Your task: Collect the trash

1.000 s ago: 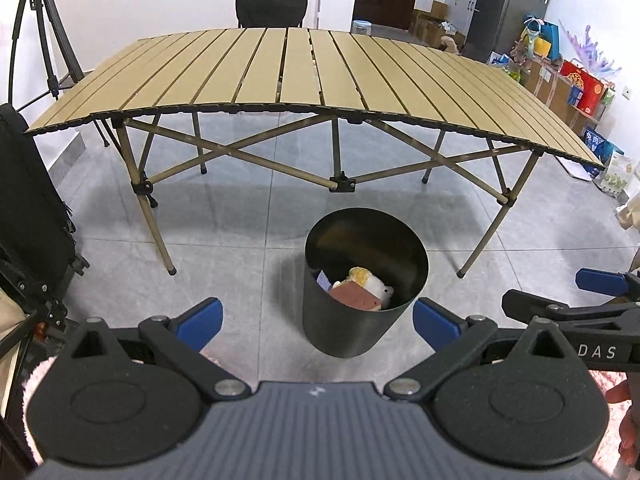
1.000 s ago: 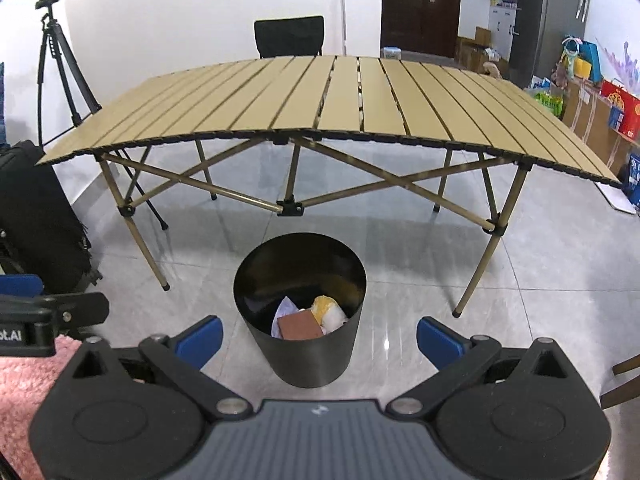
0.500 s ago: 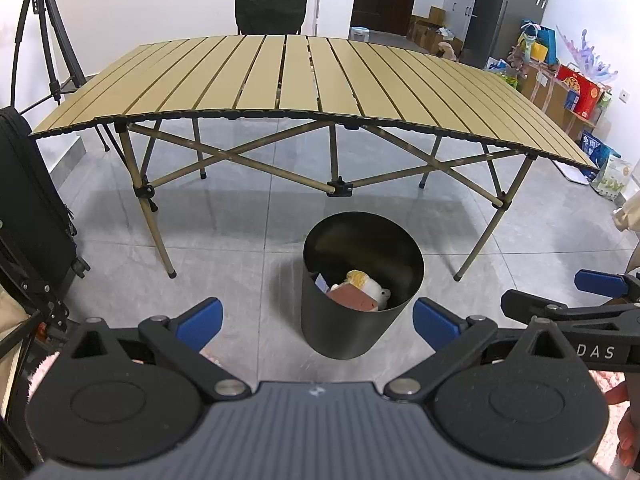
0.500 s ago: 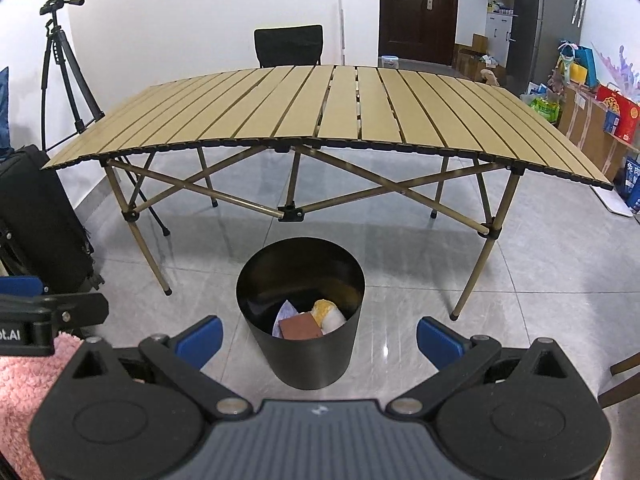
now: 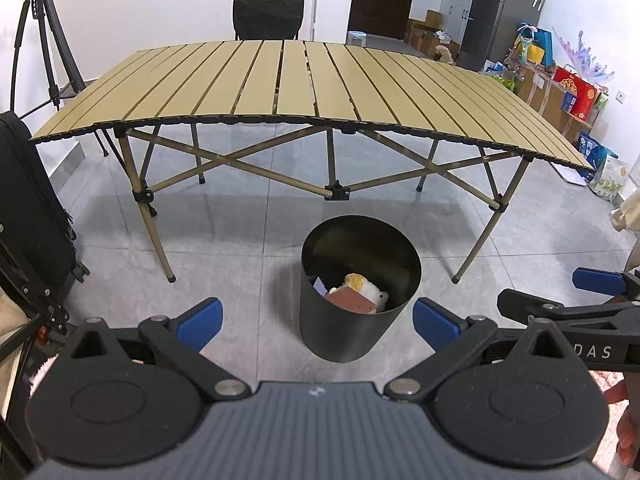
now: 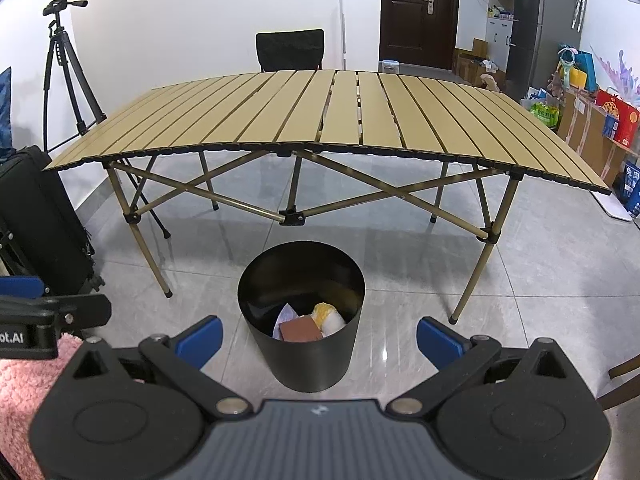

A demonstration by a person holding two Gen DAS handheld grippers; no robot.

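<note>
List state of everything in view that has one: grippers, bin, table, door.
left gripper: open, holding nothing
right gripper: open, holding nothing
trash bin: upright on the floor, no lid, trash inside
folding table: unfolded, top bare
dark door: closed

Trash-filled bin (image 5: 344,336) before spread claw (image 5: 318,322)

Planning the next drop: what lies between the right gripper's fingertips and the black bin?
Only bare grey floor tile. In the right wrist view the right gripper is open and empty, with the black bin standing just ahead between its blue fingertips.
</note>
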